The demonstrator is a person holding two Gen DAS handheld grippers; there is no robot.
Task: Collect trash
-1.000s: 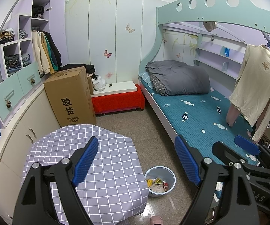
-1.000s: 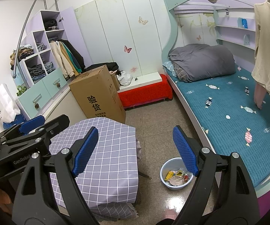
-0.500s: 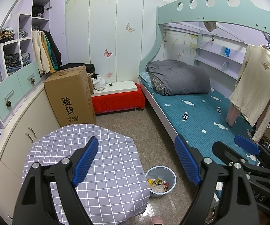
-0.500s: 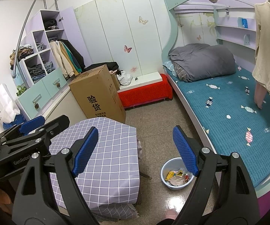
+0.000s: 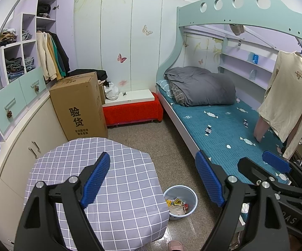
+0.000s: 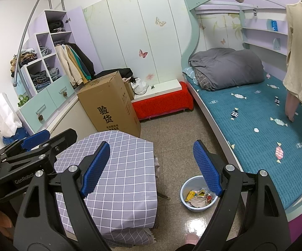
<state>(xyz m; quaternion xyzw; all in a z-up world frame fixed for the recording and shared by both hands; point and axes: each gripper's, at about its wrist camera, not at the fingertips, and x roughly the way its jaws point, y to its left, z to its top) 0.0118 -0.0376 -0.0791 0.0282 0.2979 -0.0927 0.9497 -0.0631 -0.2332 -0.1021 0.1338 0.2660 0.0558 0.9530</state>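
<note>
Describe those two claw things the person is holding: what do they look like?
Each gripper, left and right, is a matte black plastic frame with two angled arms, silver bolts at the joints, and long blue ribbed pads as fingertips. The left one's body carries white "GenRobot" lettering. No cables show.

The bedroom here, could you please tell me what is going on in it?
A person holds a claw in each hand over the table with the checked cloth. The left claw and the right claw are both open and empty. A blue bin on the floor beside the bed already holds wrappers.
</note>
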